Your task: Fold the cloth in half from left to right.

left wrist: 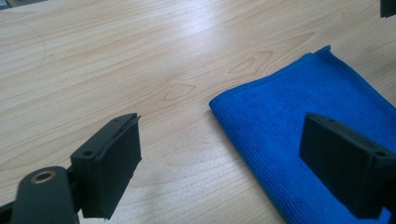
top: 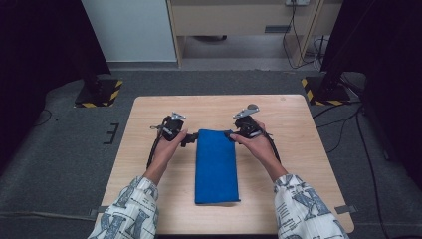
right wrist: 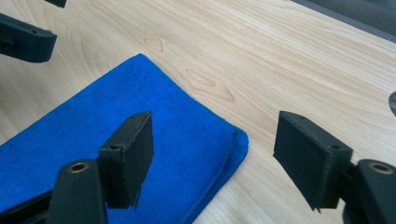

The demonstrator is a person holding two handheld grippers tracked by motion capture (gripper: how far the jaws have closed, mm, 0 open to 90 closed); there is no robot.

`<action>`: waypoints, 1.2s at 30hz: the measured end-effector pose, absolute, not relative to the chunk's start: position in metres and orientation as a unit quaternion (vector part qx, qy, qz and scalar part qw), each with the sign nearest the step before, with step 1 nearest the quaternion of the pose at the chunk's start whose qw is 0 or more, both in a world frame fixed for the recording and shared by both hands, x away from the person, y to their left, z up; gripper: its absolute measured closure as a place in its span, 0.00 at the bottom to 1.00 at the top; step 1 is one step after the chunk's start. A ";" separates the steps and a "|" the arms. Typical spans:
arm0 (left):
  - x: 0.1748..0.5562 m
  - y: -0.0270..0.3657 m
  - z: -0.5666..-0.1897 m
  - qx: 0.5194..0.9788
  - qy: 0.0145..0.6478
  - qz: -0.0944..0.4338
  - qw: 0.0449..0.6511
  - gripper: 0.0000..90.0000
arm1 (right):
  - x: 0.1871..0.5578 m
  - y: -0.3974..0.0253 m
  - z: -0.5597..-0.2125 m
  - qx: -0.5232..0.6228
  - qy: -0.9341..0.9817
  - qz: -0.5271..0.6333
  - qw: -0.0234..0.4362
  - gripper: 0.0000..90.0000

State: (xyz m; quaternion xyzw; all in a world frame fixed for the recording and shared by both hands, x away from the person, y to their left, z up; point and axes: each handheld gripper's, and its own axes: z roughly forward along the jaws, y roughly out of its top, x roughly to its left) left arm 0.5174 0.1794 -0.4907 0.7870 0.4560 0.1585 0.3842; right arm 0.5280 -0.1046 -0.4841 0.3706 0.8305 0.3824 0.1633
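High view: my left gripper (top: 190,140) and right gripper (top: 230,133), both wide, flank the blue cloth's (top: 216,167) upper-centre corners; I should pinch both corners evenly.

Overhead forward-down; tong cameras close, sharing cloth (top: 216,167).

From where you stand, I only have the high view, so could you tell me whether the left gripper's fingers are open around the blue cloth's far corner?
Observer: Yes, the left gripper is open; one of its fingers hangs over the blue cloth, the other over bare table.
Operator: And the right one, please?
Observer: The right gripper is open too, straddling the cloth's other far corner.
Operator: Is that corner flat?
Observer: A folded edge shows there, layers lying neatly.
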 end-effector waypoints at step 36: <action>0.543 0.151 -0.530 0.797 0.464 0.154 0.355 0.40 | 0.561 -0.104 -0.529 0.436 0.815 0.361 0.126 0.67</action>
